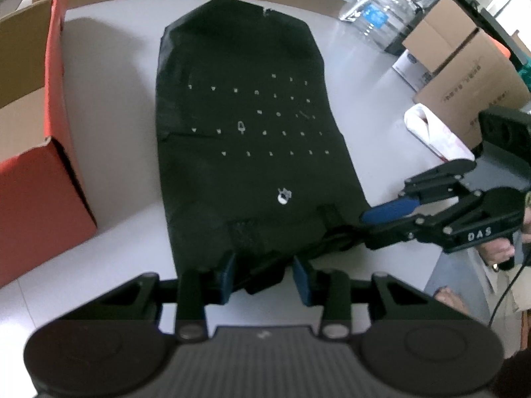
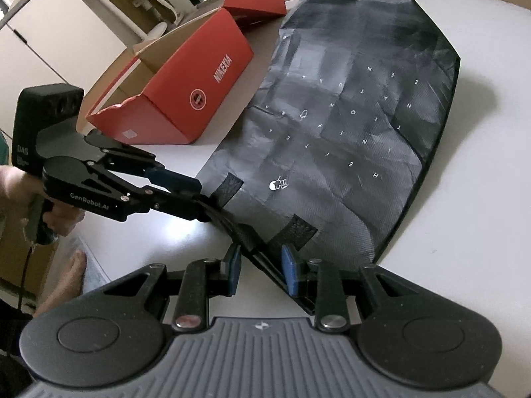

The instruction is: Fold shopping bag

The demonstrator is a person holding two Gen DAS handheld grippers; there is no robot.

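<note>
A storeroom-like corner of a home or small office, judging by the clutter around the white table (image 1: pixel 106 205): an open red cardboard box (image 2: pixel 186 99) sits on it, brown shipping cartons (image 1: pixel 464 76) are stacked beyond its far right edge beside a large water bottle (image 1: pixel 381 10), and white cabinets (image 2: pixel 49 33) stand behind

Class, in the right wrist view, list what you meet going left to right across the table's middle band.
Left gripper → red box → black shopping bag → bare white table.
</note>
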